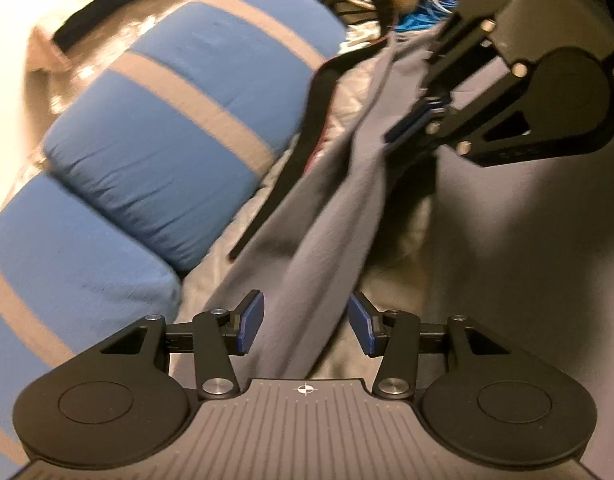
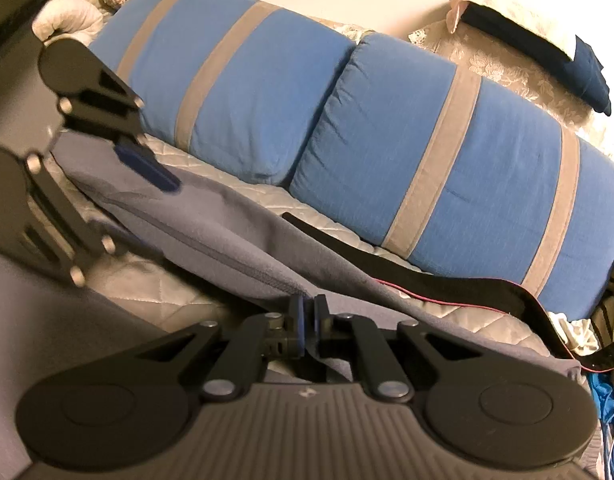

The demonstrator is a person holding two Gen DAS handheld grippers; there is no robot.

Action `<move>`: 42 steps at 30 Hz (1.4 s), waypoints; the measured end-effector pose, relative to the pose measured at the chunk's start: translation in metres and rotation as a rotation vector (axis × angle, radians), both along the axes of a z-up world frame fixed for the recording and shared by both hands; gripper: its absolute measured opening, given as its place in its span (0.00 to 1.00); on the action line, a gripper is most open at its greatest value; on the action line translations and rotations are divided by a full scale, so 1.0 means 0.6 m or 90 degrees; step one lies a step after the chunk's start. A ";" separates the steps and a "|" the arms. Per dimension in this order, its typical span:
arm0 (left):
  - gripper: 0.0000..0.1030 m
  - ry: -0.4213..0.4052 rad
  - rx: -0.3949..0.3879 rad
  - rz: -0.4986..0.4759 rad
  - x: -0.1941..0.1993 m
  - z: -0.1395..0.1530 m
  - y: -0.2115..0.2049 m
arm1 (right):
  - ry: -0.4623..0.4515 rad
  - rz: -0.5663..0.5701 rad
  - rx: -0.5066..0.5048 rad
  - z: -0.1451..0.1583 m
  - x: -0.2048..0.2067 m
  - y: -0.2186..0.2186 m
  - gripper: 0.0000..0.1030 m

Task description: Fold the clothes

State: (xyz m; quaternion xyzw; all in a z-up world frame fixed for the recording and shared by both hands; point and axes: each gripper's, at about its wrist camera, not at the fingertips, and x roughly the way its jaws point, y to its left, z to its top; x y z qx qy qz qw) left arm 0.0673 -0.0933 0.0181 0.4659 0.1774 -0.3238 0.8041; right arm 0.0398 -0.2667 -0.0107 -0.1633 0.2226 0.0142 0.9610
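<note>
A grey garment (image 1: 315,220) lies stretched in a long band across the quilted bed cover (image 2: 147,276). My left gripper (image 1: 305,320) is open at the near end of the band. The cloth runs between its blue pads (image 1: 251,320), which stand apart from it. At the far end, my right gripper (image 1: 411,120) is shut on the garment's edge. In the right wrist view the right gripper (image 2: 308,320) pinches a fold of the grey garment (image 2: 235,232), and the left gripper's blue pad (image 2: 147,168) hovers over the cloth at the far left.
Two blue pillows with grey stripes (image 2: 427,160) line the bed behind the garment. A black strap with red edging (image 2: 387,268) lies between garment and pillows. A dark folded item (image 2: 587,68) rests by the wall. Blue cables (image 2: 611,420) hang off the bed's end.
</note>
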 end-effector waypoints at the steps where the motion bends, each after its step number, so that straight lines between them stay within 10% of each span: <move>1: 0.44 -0.008 0.010 -0.005 -0.002 -0.007 -0.007 | -0.001 0.001 0.000 0.000 -0.001 0.000 0.05; 21: 0.08 -0.031 0.066 -0.035 -0.004 -0.026 -0.037 | -0.004 0.013 -0.009 0.000 -0.005 0.003 0.05; 29: 0.05 -0.073 0.052 -0.021 -0.004 -0.012 -0.028 | -0.022 0.036 -0.068 -0.013 -0.010 0.023 0.59; 42: 0.05 -0.112 0.039 -0.006 -0.001 -0.001 -0.034 | -0.008 -0.028 -0.111 -0.025 0.023 0.005 0.62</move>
